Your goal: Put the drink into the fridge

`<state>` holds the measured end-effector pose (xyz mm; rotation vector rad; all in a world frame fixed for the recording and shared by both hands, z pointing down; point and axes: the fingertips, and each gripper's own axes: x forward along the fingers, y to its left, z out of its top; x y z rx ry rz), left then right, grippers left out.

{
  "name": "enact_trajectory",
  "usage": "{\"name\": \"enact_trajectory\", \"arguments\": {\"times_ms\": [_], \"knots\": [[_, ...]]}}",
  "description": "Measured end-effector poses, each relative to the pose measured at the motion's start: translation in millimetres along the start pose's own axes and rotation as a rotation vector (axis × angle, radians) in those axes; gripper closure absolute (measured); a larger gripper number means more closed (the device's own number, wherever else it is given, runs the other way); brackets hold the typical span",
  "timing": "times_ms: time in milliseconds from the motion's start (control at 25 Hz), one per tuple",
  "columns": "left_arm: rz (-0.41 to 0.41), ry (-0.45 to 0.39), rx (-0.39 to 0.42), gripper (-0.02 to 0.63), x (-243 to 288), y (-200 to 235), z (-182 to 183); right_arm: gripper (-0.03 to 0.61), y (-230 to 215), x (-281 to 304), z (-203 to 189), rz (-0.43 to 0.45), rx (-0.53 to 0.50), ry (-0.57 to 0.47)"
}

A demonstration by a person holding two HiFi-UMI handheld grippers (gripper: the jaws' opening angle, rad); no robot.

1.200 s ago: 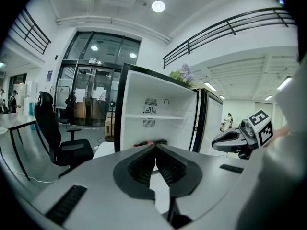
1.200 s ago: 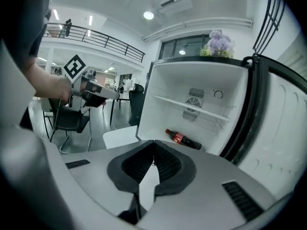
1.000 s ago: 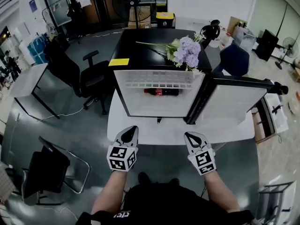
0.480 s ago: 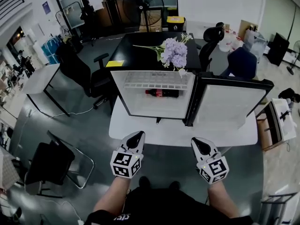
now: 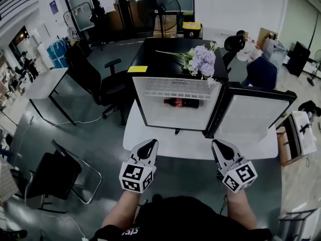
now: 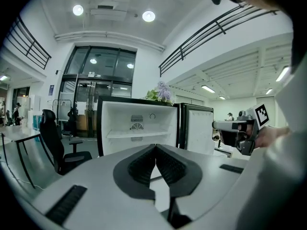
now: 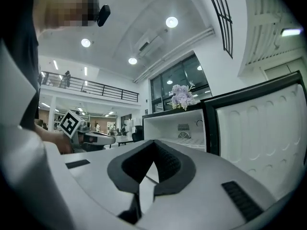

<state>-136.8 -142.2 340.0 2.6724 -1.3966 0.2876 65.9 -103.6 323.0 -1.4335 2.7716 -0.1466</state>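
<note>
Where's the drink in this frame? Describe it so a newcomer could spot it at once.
On the white table stands a fridge, its door swung open to the right. Inside, under the wire shelf, the bottle lies on its side: dark with a red label, the only dark thing against the white lining.

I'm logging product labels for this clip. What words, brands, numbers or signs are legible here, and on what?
No text reads clearly.
Bottle, red label: too small to read.
Yellow note on top of the fridge: no writing legible.
Left gripper and right gripper, cubes: square marker patterns, no words.
Papers at the back of the room: blurred.
</note>
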Motion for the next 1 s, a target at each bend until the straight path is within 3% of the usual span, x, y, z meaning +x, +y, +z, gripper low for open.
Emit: {"name": "enact_trajectory", "arguments": {"times_ms": [320,600,1000], "knots": [[0.022,-0.015,-0.016,0.601,-4.1,37.6,1.4,0.566,8.6,18.2,5.5,-0.039,-0.039,0.004],[-0.003,-0.022,0.007,0.601,4.7,41.0,10.5,0.568,22.5,27.8,-0.1,-0.042,-0.063,0.029],[0.012,-0.016,-0.023,0.601,13.1,38.8,5.9,0.568,12.3,28.5,4.2,-0.052,-0.089,0.048]]}}
